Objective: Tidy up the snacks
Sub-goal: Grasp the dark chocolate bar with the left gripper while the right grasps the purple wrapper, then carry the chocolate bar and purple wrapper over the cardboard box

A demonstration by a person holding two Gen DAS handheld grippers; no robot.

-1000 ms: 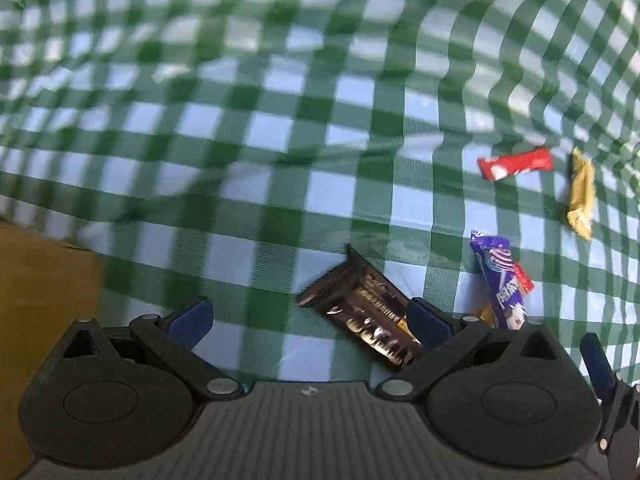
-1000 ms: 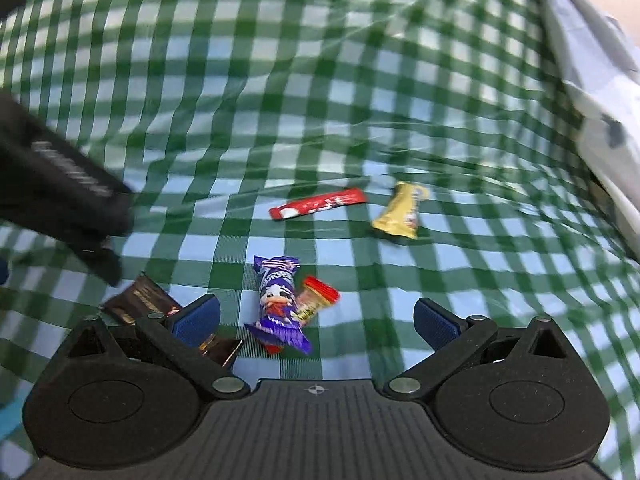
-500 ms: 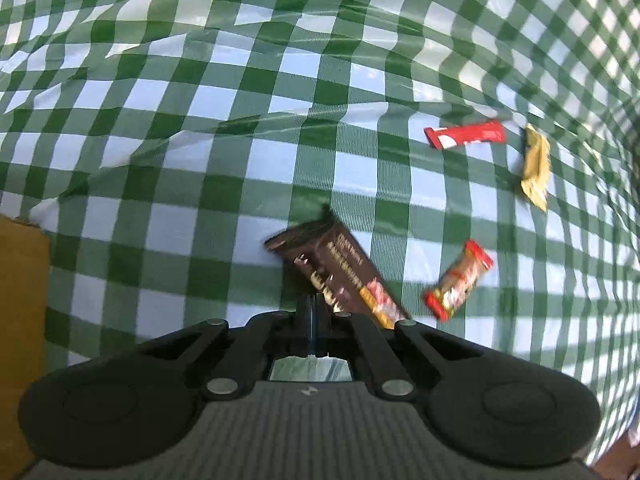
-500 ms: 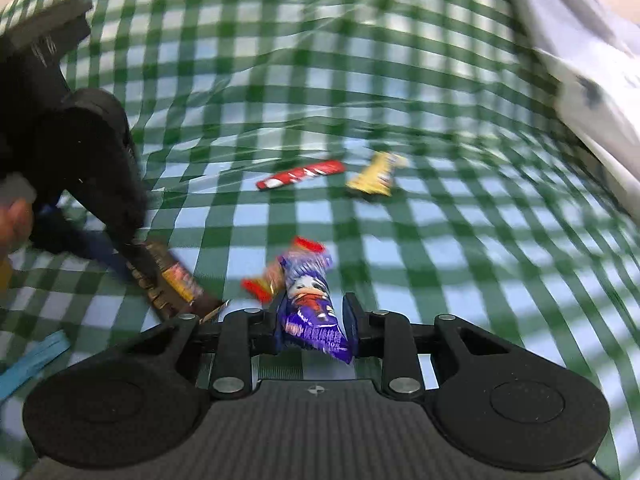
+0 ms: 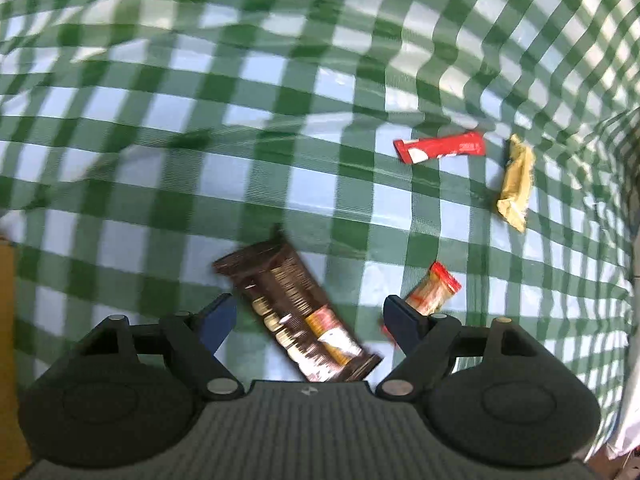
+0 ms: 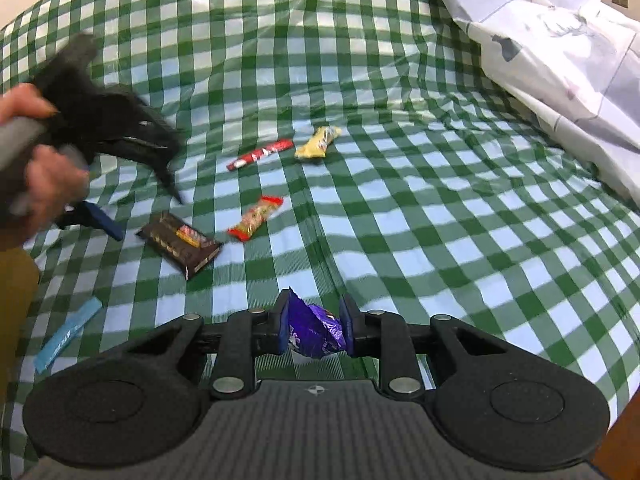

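My left gripper (image 5: pixel 310 312) points down over the green checked cloth (image 5: pixel 240 160); its jaws are opening, and a brown chocolate bar (image 5: pixel 296 312) lies slantwise between them on the cloth, untouched by the pads. My right gripper (image 6: pixel 314 322) is shut on a purple snack packet (image 6: pixel 316 334), lifted off the cloth. In the right wrist view the brown bar (image 6: pixel 178 244) lies left of centre, with the left gripper (image 6: pixel 140 208) just above it in a person's hand (image 6: pixel 36 184).
A red-orange candy (image 5: pixel 434 294) lies beside the left gripper's right finger. Farther off lie a red stick (image 6: pixel 260 155) and a yellow packet (image 6: pixel 318 143). A blue strip (image 6: pixel 66 334) rests near the cloth's left edge. White printed fabric (image 6: pixel 560 60) is heaped at the right.
The left gripper went from open to shut, and now stands wide around the brown bar. The right gripper closed on the purple packet and carried it up and away from the red-orange candy.
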